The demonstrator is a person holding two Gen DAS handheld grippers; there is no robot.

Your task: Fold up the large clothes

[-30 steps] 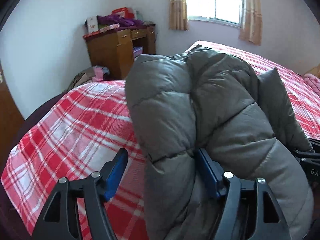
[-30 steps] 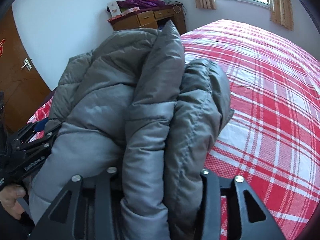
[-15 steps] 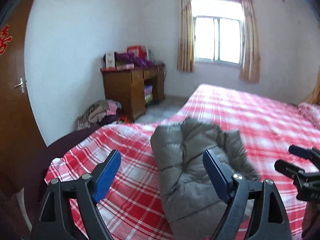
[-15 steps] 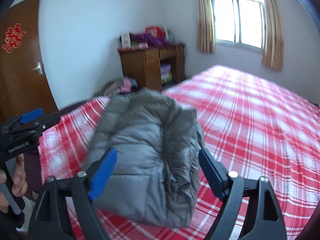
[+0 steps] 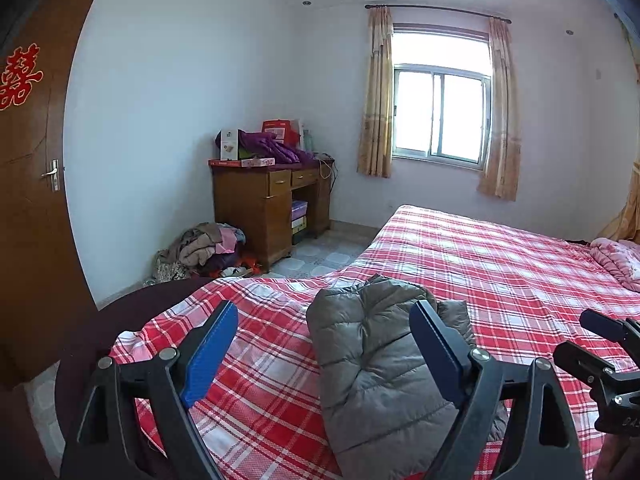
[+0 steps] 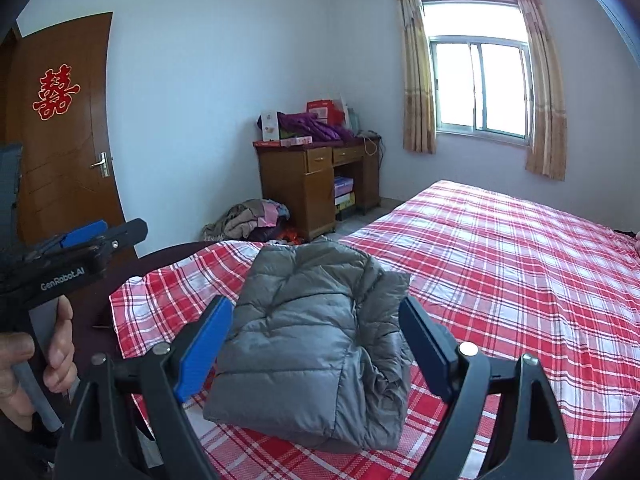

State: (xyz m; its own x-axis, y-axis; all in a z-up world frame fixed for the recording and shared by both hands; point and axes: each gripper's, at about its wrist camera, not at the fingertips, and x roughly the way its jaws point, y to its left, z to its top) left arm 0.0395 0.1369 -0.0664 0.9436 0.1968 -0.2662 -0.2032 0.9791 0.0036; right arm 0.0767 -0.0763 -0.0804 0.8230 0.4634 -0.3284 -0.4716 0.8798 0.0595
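Daylight from the window [image 5: 440, 114] fills both sharp, edge-warped views

white lettering "genrobot.ai" on the side of the black left claw [image 6: 86, 240], seen from the right wrist camera. on the black body of the right claw [image 5: 596, 344], at the right edge of the left wrist view, pale letters cut off, only "da" legible. red paper double-happiness character with gold edging [image 6: 55, 93] stuck on the brown wooden door [image 6: 72, 184]. print on the boxes atop the brown wooden desk [image 6: 316, 188] too small to read.
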